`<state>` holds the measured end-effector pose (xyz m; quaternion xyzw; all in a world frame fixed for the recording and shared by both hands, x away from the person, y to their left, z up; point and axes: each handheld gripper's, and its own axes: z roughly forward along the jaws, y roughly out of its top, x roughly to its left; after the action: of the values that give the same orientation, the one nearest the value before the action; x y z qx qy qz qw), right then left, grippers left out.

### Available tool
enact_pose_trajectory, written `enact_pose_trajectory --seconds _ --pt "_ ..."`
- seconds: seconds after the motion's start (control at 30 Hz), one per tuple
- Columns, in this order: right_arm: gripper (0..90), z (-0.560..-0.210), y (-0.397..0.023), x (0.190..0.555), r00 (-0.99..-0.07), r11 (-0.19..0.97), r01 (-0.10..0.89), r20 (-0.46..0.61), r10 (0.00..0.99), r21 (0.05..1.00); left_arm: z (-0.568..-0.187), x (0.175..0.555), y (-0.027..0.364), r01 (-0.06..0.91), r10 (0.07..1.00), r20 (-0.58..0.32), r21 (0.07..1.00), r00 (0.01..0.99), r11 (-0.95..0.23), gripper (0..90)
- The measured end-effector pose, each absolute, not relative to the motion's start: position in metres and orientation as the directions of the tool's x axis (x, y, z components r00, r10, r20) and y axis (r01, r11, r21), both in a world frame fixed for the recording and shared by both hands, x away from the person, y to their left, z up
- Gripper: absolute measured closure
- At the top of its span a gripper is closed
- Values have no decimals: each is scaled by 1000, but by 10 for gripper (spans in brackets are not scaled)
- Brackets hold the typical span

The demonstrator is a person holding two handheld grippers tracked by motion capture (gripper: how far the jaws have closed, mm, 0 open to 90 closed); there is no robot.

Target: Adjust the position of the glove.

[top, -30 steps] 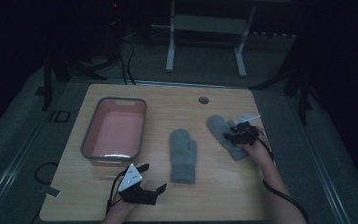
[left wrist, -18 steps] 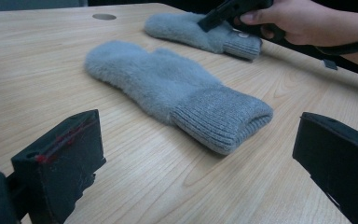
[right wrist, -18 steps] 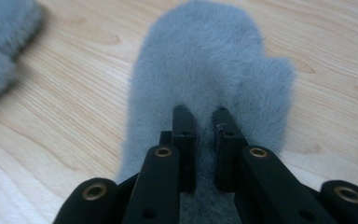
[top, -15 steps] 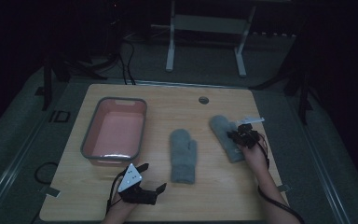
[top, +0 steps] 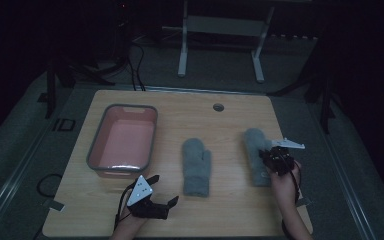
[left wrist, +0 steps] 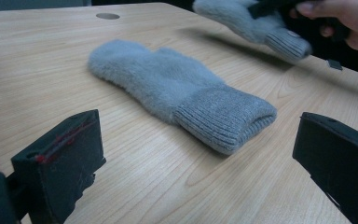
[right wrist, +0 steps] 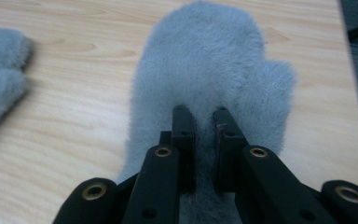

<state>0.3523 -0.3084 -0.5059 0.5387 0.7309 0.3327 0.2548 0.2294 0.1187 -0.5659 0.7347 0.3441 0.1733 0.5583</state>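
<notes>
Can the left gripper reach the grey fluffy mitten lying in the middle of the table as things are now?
Probably yes. The left gripper is open, and the grey fluffy mitten in the middle lies with its ribbed cuff toward it; bare wooden table is between them. The right gripper is busy pinching the other grey mitten.

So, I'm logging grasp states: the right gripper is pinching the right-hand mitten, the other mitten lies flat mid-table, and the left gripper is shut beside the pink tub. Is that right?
One slip: the left gripper is open, not shut. The left gripper view shows its jaws spread wide with nothing between them. The rest holds: the right gripper is shut on the right-hand mitten, the other mitten lies flat mid-table, and the left gripper sits near the pink tub.
</notes>
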Motion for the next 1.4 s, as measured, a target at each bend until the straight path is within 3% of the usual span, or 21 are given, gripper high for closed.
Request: enact_pose_trajectory --seconds 0.27,0.3,0.37,0.5,0.73,0.93,1.07,1.1,1.17,1.4 --pt "769 -537 -322 335 -234 170 687 -6 972 707 -566 229 118 308 697 -122 940 706 -147 21" --pt "717 -540 -322 334 -232 158 683 6 973 713 -566 229 118 308 697 -123 940 706 -147 20" --pt "528 -538 -322 335 -244 157 679 18 970 717 -566 229 118 309 697 -123 939 706 -148 20" --pt "464 -537 -319 335 -312 238 663 -27 950 709 -566 229 118 308 696 -122 940 708 -148 20" --pt "486 -528 -329 334 -445 325 598 -33 895 733 -566 229 118 310 695 -120 938 709 -154 21" --pt "479 -543 -332 336 -422 330 626 -50 905 706 -566 229 118 308 697 -117 938 708 -156 21" --pt "570 -552 -330 330 -405 318 589 -69 912 743 -566 229 117 306 697 -114 939 708 -157 20" --pt "685 -553 -326 328 -377 310 588 -86 922 747 -566 229 117 305 696 -113 939 709 -159 21" --pt "744 -551 -324 327 -358 291 600 -75 931 746 -565 228 118 304 697 -112 940 708 -158 21" --pt "812 -537 -319 325 -302 214 621 -22 953 754 -565 229 119 306 698 -117 940 707 -153 20"
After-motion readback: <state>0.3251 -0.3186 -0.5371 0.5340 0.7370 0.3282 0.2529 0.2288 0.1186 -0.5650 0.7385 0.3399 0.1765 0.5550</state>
